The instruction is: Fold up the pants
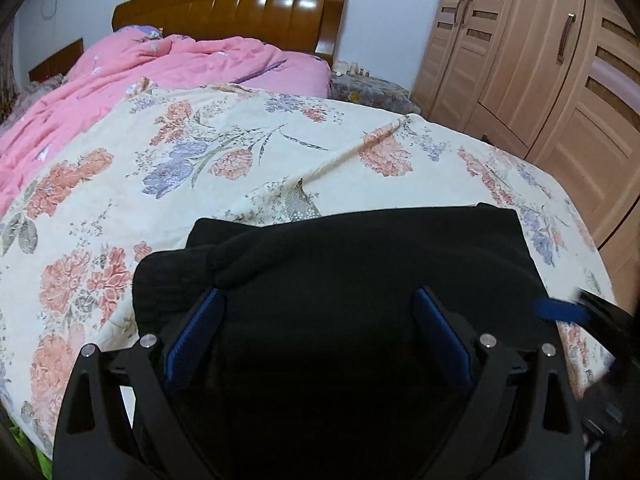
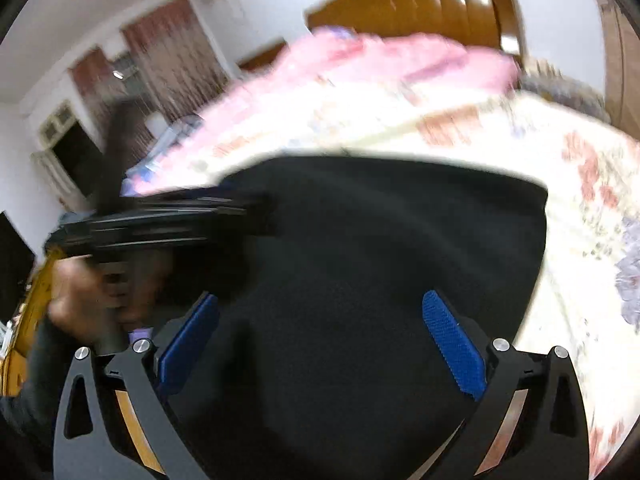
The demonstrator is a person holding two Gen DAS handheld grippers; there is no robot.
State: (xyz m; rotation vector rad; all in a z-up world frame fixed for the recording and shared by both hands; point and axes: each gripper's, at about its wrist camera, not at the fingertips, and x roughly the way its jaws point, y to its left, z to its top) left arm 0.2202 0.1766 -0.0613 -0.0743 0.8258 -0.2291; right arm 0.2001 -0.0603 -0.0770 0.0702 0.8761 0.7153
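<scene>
Black pants [image 1: 352,264] lie folded in a thick bundle on the floral bedspread [image 1: 168,160], close to the bed's near edge. My left gripper [image 1: 318,300] hovers over the bundle's near part, open, blue pads wide apart with only cloth below. In the right wrist view the same pants [image 2: 380,240] fill the middle, blurred. My right gripper [image 2: 320,308] is open above them, holding nothing. The left gripper's black body [image 2: 160,220] crosses that view at the left, held by a hand [image 2: 80,304]. A blue fingertip of the right gripper [image 1: 560,310] pokes in at the right of the left wrist view.
A rumpled pink quilt [image 1: 120,76] covers the far left of the bed below a wooden headboard [image 1: 240,8]. A light wooden wardrobe [image 1: 540,60] stands at the right. A raised crease [image 1: 360,148] runs across the bedspread. A curtain and a doorway show at the left of the right wrist view.
</scene>
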